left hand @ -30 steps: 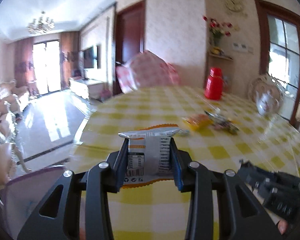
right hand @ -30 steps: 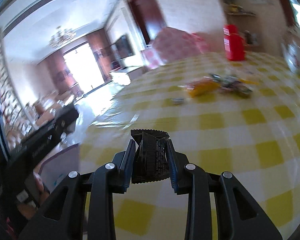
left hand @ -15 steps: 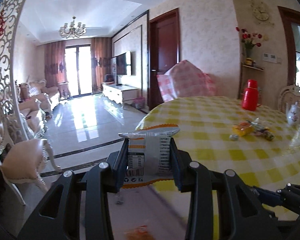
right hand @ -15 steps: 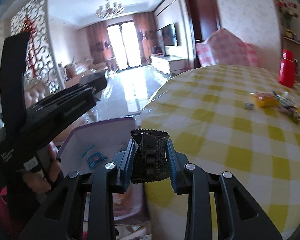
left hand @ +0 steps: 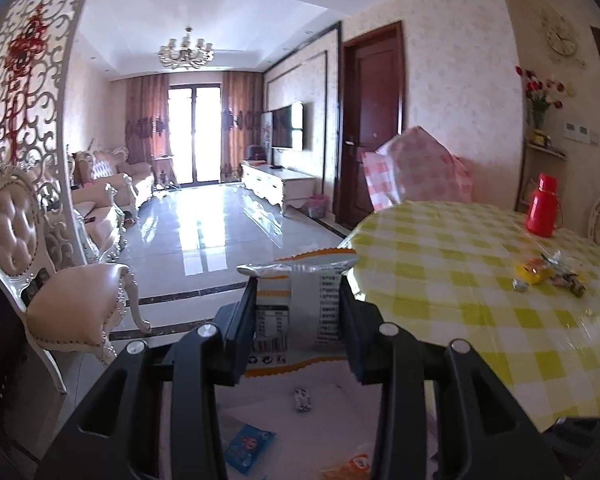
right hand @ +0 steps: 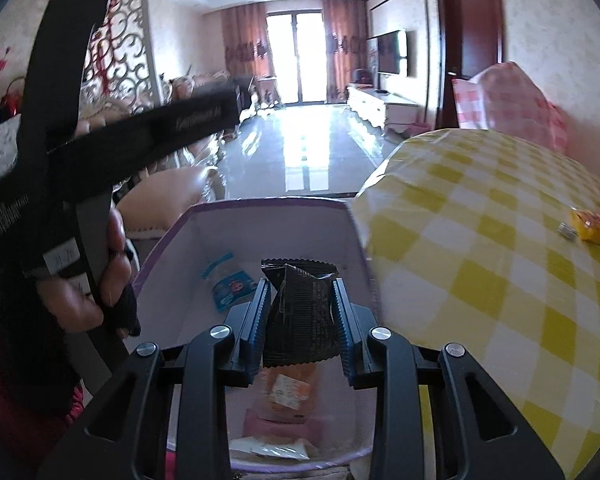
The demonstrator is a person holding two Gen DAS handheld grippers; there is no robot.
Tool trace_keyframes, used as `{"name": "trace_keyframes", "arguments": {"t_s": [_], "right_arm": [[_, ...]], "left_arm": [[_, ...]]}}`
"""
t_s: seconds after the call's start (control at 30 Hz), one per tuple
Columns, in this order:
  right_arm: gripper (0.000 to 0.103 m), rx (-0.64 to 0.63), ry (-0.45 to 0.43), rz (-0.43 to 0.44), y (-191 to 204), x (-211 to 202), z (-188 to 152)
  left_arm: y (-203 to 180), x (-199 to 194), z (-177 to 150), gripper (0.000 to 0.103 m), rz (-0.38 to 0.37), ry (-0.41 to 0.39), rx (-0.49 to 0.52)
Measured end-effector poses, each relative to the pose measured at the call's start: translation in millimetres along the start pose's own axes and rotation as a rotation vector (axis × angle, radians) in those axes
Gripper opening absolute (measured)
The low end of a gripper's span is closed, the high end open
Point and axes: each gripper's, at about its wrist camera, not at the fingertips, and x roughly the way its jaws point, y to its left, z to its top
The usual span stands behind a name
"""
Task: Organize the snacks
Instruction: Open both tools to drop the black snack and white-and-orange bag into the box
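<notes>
The left tool [left hand: 298, 316] is clamped on a white and orange crinkle-edged snack packet [left hand: 296, 308], held above the pale purple-rimmed open box [right hand: 268, 208] beside the yellow-checked round surface [left hand: 480, 320]. The right tool [right hand: 300, 320] grips a black foil snack packet [right hand: 302, 312] directly over the same box, which already holds a blue packet [right hand: 230, 286]. To do this well, I would lower each packet inside the walls before letting go, one after the other, so neither catches the rim
</notes>
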Motion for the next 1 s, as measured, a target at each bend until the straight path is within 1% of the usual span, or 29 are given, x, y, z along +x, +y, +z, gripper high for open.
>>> {"name": "trace_keyframes", "arguments": {"t_s": [0.2, 0.33, 0.57, 0.67, 0.73, 0.77, 0.8, 0.83, 0.87, 0.9, 0.93, 1.0], "right_arm": [[0.031, -0.048, 0.042, 0.022, 21, 20, -3], [0.031, -0.056, 0.065, 0.036, 23, 28, -6], [0.032, -0.047, 0.101, 0.063, 19, 45, -8], [0.033, -0.033, 0.115, 0.070, 17, 47, -8], [0.039, -0.024, 0.116, 0.070, 17, 47, -9], [0.041, -0.018, 0.113, 0.070, 16, 46, -9], [0.046, -0.013, 0.109, 0.068, 14, 45, -9], [0.049, -0.008, 0.104, 0.067, 12, 44, -8], [0.050, -0.002, 0.098, 0.065, 10, 42, -7], [0.050, 0.002, 0.093, 0.062, 8, 39, -7], [0.050, 0.009, 0.084, 0.058, 5, 36, -6], [0.050, 0.028, 0.063, 0.051, -3, 28, -4]], "left_arm": [[14, 9, -2, 0.039, 0.008, 0.026, -0.016], [20, 21, -8, 0.039, 0.008, 0.063, -0.032], [27, 33, -15, 0.039, 0.014, 0.089, -0.048], [30, 37, -17, 0.039, 0.014, 0.098, -0.055], [32, 37, -17, 0.040, 0.008, 0.101, -0.068], [33, 37, -17, 0.042, 0.009, 0.103, -0.072], [33, 37, -16, 0.049, 0.009, 0.103, -0.075], [33, 37, -16, 0.055, 0.010, 0.102, -0.078], [32, 36, -15, 0.067, 0.017, 0.097, -0.078], [31, 34, -15, 0.077, 0.024, 0.092, -0.077], [29, 32, -13, 0.079, 0.038, 0.080, -0.071], [23, 27, -5, 0.080, 0.065, 0.069, -0.049]]}}
